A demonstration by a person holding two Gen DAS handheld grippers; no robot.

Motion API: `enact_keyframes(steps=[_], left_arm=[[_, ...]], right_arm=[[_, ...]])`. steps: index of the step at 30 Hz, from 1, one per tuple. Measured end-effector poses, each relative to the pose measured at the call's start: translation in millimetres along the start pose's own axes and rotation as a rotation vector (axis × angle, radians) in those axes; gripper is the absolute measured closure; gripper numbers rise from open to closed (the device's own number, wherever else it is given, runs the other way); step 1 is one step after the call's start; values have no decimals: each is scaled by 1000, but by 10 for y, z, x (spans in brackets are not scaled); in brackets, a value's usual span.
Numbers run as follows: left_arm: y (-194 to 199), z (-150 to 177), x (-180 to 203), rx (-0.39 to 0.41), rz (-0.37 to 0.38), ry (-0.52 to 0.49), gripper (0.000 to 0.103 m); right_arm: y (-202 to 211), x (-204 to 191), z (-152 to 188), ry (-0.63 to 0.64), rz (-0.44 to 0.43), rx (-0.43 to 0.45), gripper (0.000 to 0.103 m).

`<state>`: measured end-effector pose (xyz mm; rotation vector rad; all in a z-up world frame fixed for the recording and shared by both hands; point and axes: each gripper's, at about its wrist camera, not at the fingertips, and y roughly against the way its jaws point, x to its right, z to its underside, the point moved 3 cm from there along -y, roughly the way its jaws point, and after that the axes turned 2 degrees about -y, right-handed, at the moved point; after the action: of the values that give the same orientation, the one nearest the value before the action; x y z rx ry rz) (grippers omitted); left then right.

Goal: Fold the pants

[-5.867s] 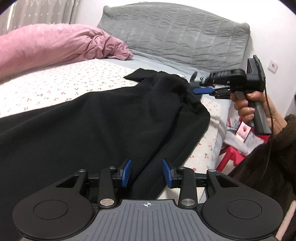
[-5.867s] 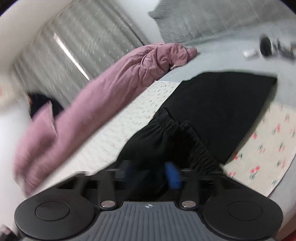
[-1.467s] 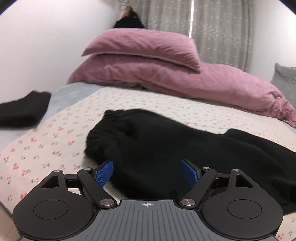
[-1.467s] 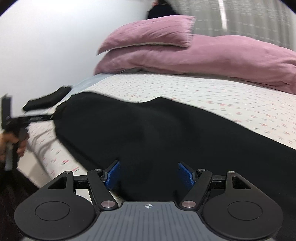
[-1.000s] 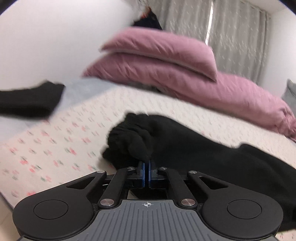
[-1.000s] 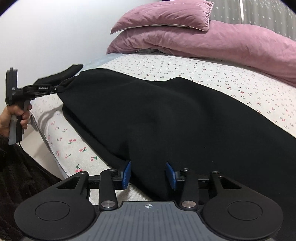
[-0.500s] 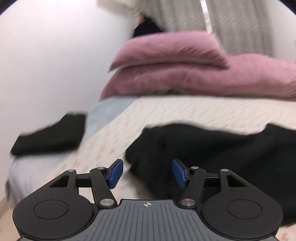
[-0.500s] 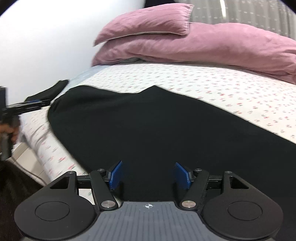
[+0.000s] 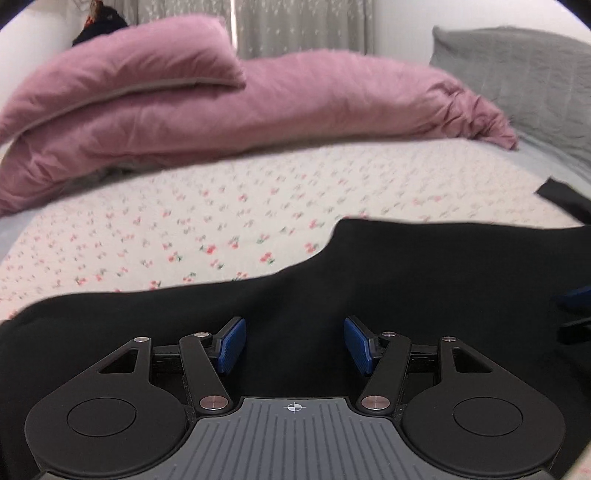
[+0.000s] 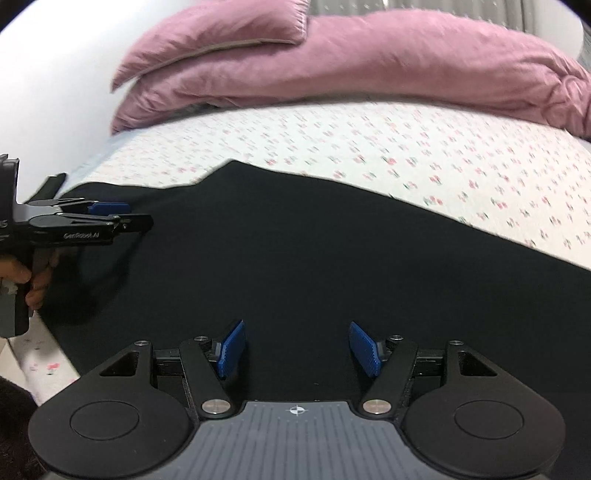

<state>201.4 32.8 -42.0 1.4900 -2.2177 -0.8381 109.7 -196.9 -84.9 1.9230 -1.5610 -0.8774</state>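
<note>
**Both grippers open over black pants spread on the bed**

In the left wrist view, the left gripper (image 9: 294, 345) fills the bottom of the frame with its blue-padded fingers (image 9: 231, 345) spread wide apart and holding nothing. Directly beneath and ahead of them lie the black pants (image 9: 424, 280), covering the lower half of the frame from the left edge to the right. The cloth's far edge runs as an uneven line across the middle of the frame, stepping upward toward the right. At the right edge of this view a bit of blue pad and black hardware shows; it is too cropped to read clearly.

In the right wrist view, the right gripper (image 10: 296, 349) sits at the bottom centre, its blue fingers (image 10: 364, 349) likewise released and empty, with the pants (image 10: 295, 251) spread dark beneath and beyond them. At the left edge of that frame the left gripper (image 10: 122, 218) appears side-on, held in the person's left hand (image 10: 27, 278), its tip over the pants' left end near the bed's edge.

Beyond the pants, the flower-print bedsheet (image 9: 184, 229) stretches across the middle of both views. Farther back lies a pink duvet (image 9: 314, 103) with a pink pillow (image 9: 122, 77) on top of it at upper left. A grey quilted cushion (image 9: 517, 70) stands at the upper right, and pale curtains (image 9: 303, 26) hang at the top centre.
</note>
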Motion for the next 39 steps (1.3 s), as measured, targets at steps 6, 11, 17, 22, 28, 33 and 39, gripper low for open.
enact_keyframes(steps=[6, 11, 17, 22, 28, 33, 39], left_arm=[[-164, 15, -541, 12, -165, 94, 42], [-148, 118, -1113, 28, -304, 217, 55], [143, 109, -769, 65, -316, 120, 51], [211, 136, -448, 84, -208, 91, 46], [64, 411, -551, 26, -231, 113, 46], [219, 420, -522, 32, -255, 118, 44], [354, 338, -364, 22, -215, 159, 36]], right_arm=[[-16, -1, 48, 58, -3, 3, 38], [-29, -105, 92, 148, 47, 25, 37], [61, -50, 58, 181, 113, 99, 37], [70, 321, 61, 97, 210, 58, 34], [375, 1038, 153, -103, 340, 49, 34], [686, 1494, 286, -252, 481, 72, 39], [1265, 1661, 373, -398, 499, 265, 29]])
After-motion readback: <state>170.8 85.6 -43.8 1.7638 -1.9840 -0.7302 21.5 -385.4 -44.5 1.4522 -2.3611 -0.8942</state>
